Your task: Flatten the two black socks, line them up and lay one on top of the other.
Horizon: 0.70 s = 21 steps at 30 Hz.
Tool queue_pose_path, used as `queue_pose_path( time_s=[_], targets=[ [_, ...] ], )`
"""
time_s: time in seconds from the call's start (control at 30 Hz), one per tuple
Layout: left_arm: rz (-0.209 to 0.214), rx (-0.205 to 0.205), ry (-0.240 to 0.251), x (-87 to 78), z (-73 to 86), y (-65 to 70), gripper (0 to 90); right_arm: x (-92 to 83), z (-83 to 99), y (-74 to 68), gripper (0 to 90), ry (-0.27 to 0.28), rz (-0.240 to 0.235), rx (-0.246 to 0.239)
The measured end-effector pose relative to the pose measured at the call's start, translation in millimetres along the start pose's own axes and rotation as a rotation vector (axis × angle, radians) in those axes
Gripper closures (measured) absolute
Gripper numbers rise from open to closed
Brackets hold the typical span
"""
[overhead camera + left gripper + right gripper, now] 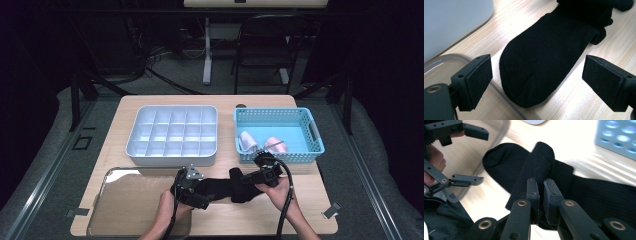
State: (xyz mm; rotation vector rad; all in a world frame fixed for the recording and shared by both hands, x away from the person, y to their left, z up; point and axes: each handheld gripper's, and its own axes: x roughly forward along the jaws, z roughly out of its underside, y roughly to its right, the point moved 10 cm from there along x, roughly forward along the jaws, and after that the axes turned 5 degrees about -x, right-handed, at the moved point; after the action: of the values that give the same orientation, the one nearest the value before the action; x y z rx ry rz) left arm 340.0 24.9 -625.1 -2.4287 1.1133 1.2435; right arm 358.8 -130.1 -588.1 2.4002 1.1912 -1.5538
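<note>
Jaws of my right gripper [541, 185] are clamped on a fold of the black sock [541, 62] near the counter's front edge; my left gripper [536, 82] stands wide apart over its toe. Thin pinch: a tug could slip it free.

On the wooden worktop [320, 195] sit a white tray with many little boxes [172, 135], a blue basket [278, 134] and a clear flat tray [125, 200].

No readable text, label or number anywhere (the dim background perhaps hides some)
</note>
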Motion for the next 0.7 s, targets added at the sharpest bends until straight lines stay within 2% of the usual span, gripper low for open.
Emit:
queue_pose_path(
  time_s=[0.37, 0.47, 0.53, 0.57, 0.6, 0.67, 0.7],
  targets=[
    [0.011, 0.024, -0.013, 4.5, -0.4, 7.0, 9.7, 23.9, -9.0, -19.1, 83.3, -0.038, 0.015, -0.068],
    [0.016, 0.028, -0.016, 6.0, -0.5, 8.9, 9.7, 33.6, -7.6, -23.4, 79.9, -0.054, -0.009, -0.068],
    [0.027, 0.032, -0.017, 6.3, -0.5, 10.6, 9.7, 38.0, -4.3, -26.5, 75.7, -0.083, -0.028, -0.078],
    [0.032, 0.03, -0.016, 6.3, -0.6, 11.7, 9.7, 40.4, -3.2, -30.0, 72.1, -0.086, -0.068, -0.081],
    [0.035, 0.03, -0.014, 6.4, -0.7, 12.6, 9.8, 40.3, -3.7, -30.4, 70.0, -0.077, -0.082, -0.076],
    [0.041, 0.029, -0.013, 6.7, -0.7, 14.1, 10.3, 37.4, -4.5, -28.4, 68.4, -0.073, -0.079, -0.074],
    [0.046, 0.03, -0.015, 7.2, -0.5, 15.1, 10.7, 35.1, -6.7, -28.0, 67.4, -0.05, -0.086, -0.065]
  ],
)
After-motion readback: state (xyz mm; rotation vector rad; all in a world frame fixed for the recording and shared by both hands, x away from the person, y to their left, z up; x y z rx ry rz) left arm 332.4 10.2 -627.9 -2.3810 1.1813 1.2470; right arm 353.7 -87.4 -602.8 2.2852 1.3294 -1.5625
